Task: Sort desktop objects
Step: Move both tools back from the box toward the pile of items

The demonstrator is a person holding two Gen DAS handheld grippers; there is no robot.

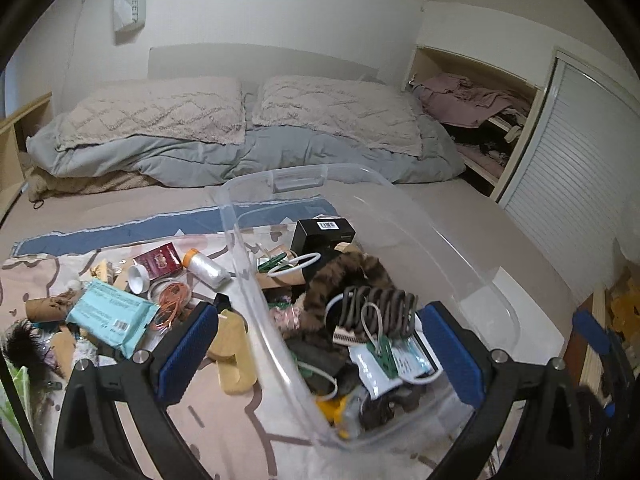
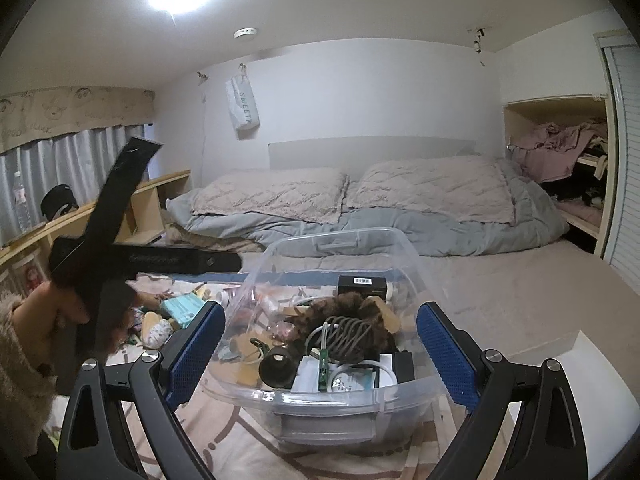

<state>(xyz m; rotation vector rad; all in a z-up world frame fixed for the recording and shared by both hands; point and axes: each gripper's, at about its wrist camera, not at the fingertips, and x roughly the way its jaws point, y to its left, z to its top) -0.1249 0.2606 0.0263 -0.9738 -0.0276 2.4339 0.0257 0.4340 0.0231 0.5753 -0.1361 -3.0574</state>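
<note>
A clear plastic bin stands on the bed and holds a dark claw hair clip, a furry brown item, a black box, a white ring and packets. It also shows in the right wrist view. My left gripper is open and empty, its fingers straddling the bin's near left wall. My right gripper is open and empty, straddling the bin's front. Loose items lie left of the bin: a teal packet, a red box, a foil roll, a wooden piece.
A patterned cloth covers the bed under the clutter. Pillows and a grey duvet lie at the back. A closet with clothes is at the right. The left hand-held gripper's body shows at the left of the right wrist view.
</note>
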